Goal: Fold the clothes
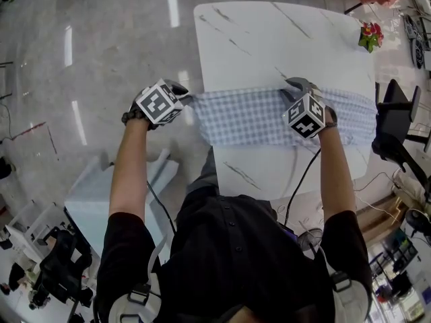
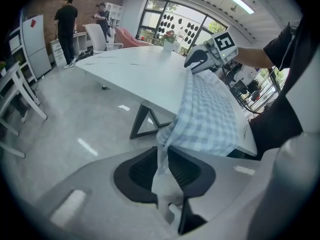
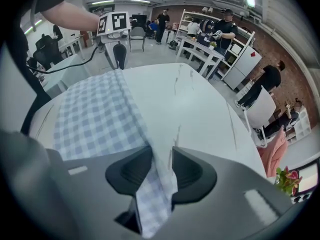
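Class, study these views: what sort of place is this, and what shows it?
Likely an open office or lab workspace: a large white table, an office chair, and shelving by a brick wall.

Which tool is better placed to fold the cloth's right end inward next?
Probably the right tool: it is over the table, nearest that end of the cloth. The left tool is beyond the table's left edge. Both tools' jaws are opening, with cloth between them.

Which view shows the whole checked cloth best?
The head view: the checked cloth stretches full width across the white table. The left gripper view and right gripper view each show it foreshortened, from one end.
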Available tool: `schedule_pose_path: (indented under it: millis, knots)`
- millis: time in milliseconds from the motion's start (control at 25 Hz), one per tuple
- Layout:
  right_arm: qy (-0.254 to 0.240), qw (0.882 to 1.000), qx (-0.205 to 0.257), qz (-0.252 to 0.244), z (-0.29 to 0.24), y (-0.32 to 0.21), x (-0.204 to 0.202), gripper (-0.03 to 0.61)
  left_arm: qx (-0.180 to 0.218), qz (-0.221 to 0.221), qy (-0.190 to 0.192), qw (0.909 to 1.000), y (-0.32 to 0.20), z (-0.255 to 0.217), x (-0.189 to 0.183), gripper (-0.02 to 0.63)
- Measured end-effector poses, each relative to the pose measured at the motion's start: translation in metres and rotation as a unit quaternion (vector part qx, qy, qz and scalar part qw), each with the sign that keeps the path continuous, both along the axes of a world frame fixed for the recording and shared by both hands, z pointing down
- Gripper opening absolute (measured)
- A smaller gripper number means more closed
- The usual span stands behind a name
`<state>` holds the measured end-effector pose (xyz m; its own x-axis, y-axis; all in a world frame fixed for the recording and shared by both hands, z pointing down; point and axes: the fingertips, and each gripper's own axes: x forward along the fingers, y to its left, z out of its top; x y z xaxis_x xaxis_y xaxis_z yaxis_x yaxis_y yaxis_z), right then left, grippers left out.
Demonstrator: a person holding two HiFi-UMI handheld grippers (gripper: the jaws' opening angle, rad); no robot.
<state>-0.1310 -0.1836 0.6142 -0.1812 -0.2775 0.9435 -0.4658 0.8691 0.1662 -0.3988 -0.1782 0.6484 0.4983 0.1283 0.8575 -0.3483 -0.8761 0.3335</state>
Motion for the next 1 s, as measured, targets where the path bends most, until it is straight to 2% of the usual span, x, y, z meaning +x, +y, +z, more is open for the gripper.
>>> schedule_pose_path:
  millis: [80,200,680,1000]
  knots:
    - [-0.013,1.0,-0.005,0.001,-0.005,-0.001,-0.002,0.164,0.013,-0.013,-0.01,0.9998,-0.006,0.003,-0.006,0.072]
    - [-0.033,0.999,-0.009,-0.002,-0.013,0.001,-0.013,0.207,0.022,-0.025,-0.016,0.9993,-0.009,0.005,-0.013,0.072]
    - [-0.069,0.997,0.019,-0.018,-0.026,0.016,-0.052,0.212,0.042,-0.068,0.032,0.9962,0.023,-0.021,0.0,0.069]
    - [-0.092,0.995,0.037,-0.021,-0.039,0.046,-0.048,0.21,0.096,-0.08,0.05,0.9909,0.053,-0.068,0.027,0.058]
